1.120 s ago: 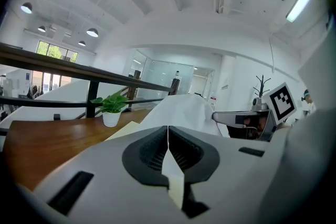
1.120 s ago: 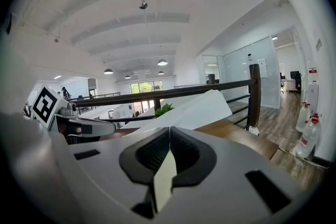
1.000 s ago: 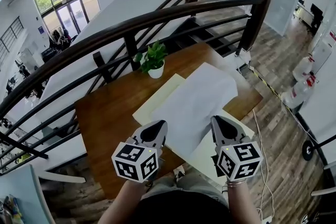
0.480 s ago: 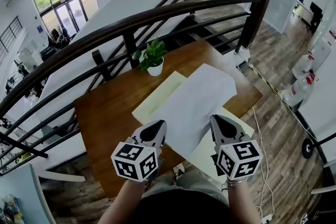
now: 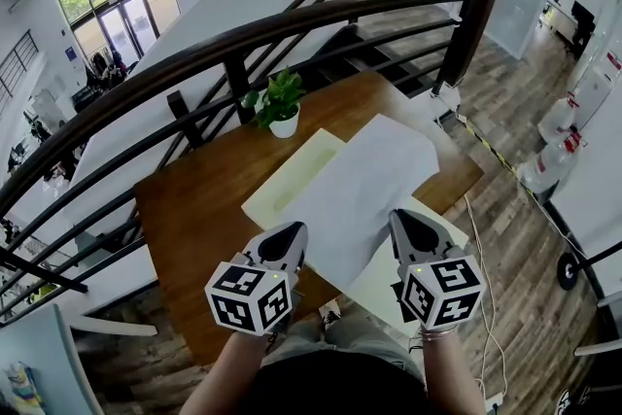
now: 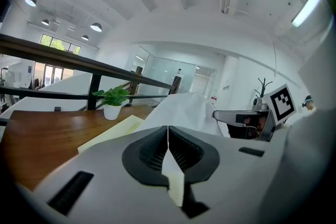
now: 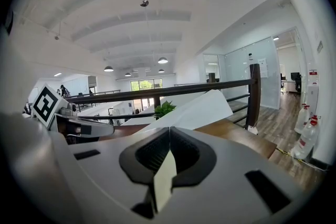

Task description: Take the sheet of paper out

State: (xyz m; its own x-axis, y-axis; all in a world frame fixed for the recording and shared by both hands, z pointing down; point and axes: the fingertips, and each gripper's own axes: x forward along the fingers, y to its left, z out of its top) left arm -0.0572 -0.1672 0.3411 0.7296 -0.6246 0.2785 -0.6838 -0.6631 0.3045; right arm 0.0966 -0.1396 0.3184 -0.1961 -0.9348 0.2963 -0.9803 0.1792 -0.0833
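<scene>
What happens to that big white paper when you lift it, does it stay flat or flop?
Probably floppy: the paper, pinched at its near edge by the left tongs and right tongs, looks wavy rather than flat. It seems thin and light, so it would likely flutter. Tugging the tongs apart might tear it.

Plant [image 5: 280, 104] behind folder [image 5: 292, 180] on table [image 5: 194, 219]

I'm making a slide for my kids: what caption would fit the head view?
Left gripper and right gripper pinch the near edge of a sheet above a folder on a table.
</scene>
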